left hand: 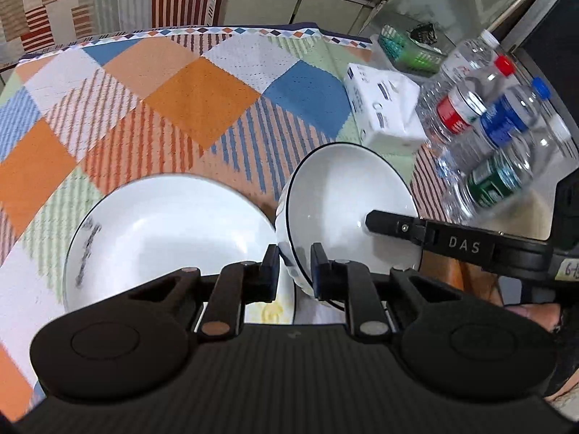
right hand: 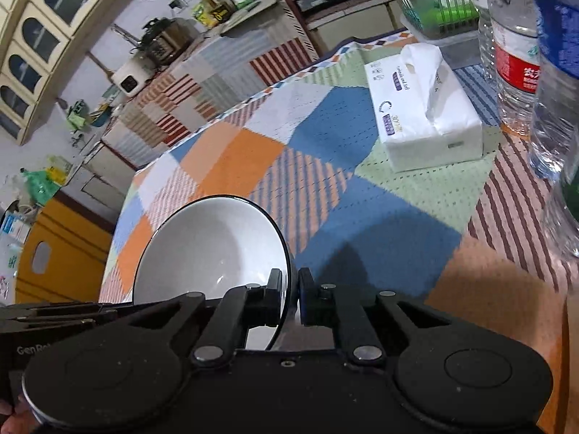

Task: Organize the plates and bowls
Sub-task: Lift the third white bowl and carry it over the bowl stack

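A white bowl (left hand: 347,199) with a dark rim is held tilted above the table. My left gripper (left hand: 295,271) is shut on its near rim. My right gripper (right hand: 289,296) is shut on the bowl's (right hand: 213,246) right rim; its finger reaches into the bowl in the left wrist view (left hand: 391,226). A white plate (left hand: 163,231) with a dark rim lies flat on the patchwork tablecloth, just left of the bowl and below my left gripper.
A white tissue pack (left hand: 383,108) (right hand: 423,108) lies beyond the bowl. Several water bottles (left hand: 485,115) (right hand: 514,54) stand at the right. A green basket (right hand: 438,11) sits at the table's far edge. The table's left edge (right hand: 123,217) drops off beside the bowl.
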Demonstrator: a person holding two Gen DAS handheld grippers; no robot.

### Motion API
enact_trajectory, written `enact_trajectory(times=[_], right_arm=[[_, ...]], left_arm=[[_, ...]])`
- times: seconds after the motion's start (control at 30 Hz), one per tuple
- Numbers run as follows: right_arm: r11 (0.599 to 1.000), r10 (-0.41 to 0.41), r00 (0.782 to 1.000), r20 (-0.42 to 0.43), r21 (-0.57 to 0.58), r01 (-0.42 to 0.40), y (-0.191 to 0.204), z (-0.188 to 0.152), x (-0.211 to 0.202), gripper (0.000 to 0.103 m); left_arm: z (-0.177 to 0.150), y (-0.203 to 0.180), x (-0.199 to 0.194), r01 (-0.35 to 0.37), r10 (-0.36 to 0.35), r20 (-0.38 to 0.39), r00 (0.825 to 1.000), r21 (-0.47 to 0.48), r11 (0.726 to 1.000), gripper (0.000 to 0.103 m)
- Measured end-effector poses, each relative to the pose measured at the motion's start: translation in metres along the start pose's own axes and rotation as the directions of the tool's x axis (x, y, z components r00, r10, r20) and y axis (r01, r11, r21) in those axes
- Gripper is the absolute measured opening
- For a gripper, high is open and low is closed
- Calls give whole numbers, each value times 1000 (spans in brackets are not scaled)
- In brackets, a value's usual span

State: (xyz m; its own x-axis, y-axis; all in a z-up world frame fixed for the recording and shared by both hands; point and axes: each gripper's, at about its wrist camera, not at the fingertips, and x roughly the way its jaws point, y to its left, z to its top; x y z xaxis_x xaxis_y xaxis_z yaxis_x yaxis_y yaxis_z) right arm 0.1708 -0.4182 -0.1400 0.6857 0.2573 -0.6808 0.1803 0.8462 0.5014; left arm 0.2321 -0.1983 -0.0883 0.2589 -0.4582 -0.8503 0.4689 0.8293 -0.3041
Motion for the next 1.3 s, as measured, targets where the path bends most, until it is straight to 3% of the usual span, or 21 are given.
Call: enact_trajectory(times=[0.2,0.47,0.8,1.0,1.3], right_arm=[[998,61,998,12,-36,-61,21,-22,-37,14],[977,121,990,-76,-166,-132,63,-49,-71,15],[959,103,978,-183,-243,-146,86,-89,-58,15],[942,76,977,-201,-307,-136,91,-105,-50,15],[845,-58,984,-168,-534,-41,116,-129,-46,15]], left_arm=[[-29,-1,-51,12,-13,-15,1000,-26,1000,16],[-79,6,-96,2,-12,-107,994,-90,996,16],[-124,32,-86,-12,-30,-234,972,-177,984,16],[-137,38,-72,-22,-38,-291,956,-198,980,16],[-145,40,-58,-62,-15,-326,945,-225,972,15]])
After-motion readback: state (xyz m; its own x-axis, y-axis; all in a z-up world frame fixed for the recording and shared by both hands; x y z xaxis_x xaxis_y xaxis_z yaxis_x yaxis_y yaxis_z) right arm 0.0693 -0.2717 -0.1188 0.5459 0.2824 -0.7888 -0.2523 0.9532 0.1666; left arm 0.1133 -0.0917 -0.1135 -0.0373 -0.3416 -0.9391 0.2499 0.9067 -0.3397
